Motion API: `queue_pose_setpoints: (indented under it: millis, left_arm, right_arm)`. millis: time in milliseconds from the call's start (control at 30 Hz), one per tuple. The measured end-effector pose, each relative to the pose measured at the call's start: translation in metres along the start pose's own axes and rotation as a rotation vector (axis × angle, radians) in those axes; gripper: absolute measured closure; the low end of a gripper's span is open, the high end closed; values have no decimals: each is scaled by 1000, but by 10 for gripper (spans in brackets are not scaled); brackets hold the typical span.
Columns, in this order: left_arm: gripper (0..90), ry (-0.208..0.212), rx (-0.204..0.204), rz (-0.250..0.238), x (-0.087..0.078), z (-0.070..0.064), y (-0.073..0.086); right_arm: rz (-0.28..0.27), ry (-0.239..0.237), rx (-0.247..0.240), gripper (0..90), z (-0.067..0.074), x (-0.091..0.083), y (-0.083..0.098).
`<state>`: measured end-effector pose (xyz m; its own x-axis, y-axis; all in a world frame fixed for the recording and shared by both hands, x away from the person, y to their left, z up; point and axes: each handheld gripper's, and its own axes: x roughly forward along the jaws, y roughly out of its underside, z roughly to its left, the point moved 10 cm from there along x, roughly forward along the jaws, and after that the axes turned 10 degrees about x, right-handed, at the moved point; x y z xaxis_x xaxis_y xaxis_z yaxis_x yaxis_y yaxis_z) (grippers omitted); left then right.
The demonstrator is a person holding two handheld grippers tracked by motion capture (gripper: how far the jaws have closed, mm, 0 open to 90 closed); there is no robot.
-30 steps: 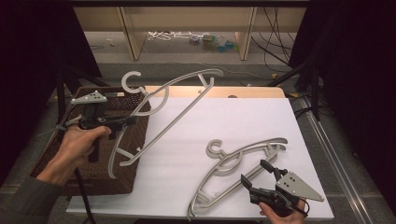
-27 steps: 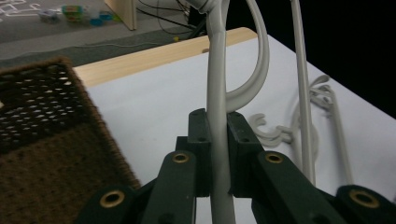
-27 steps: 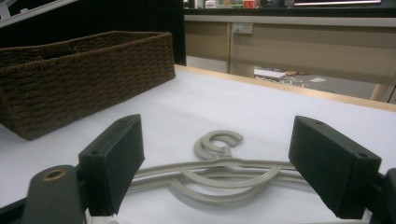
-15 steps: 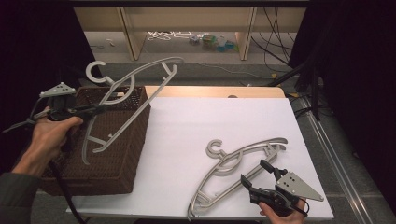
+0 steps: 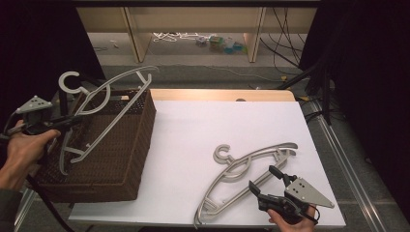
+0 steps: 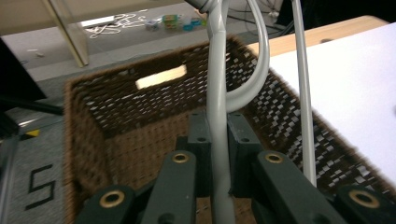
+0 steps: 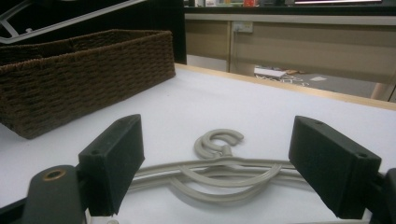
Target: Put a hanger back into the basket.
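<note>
Dark room, open shelving at the back with clutter on the floor under it; white desk (image 5: 212, 145) in front, brown wicker basket (image 5: 111, 159) on its left end. Left tool (image 5: 72, 121) is pinching a grey plastic hanger (image 5: 104, 104) by one arm, pads clamped on the bar in the left gripper view (image 6: 215, 140), hanger slung at a tilt over the open basket, hook end (image 5: 70, 79) up and to the left. Step in hand looks like dropping that hanger into the basket. To do it well: I'd swing the long axis along the basket's length so both ends clear the rim, lower the low end inside first, then let go only once it sits below the weave, otherwise it hangs up on the wall. Left hand (image 5: 19, 154) sits off the desk's left edge, forearm coming up from the bottom corner, tool pointing roughly level toward the basket. Right tool (image 5: 268, 181) is spread wide, resting low at the desk's near edge just beside the second hanger (image 5: 251, 166), which lies flat on the desk, hook (image 7: 219, 140) pointing away; nothing between its jaws.
</note>
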<state>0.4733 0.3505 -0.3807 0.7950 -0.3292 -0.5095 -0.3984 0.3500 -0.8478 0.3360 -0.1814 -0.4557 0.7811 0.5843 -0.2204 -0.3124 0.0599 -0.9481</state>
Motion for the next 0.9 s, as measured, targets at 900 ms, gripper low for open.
queue_pose_setpoints:
  millis: [900]
  left_arm:
    - [819,-59,3,140,-2,31,65]
  right_arm:
    - [1,5,-7,185,-1,0,0]
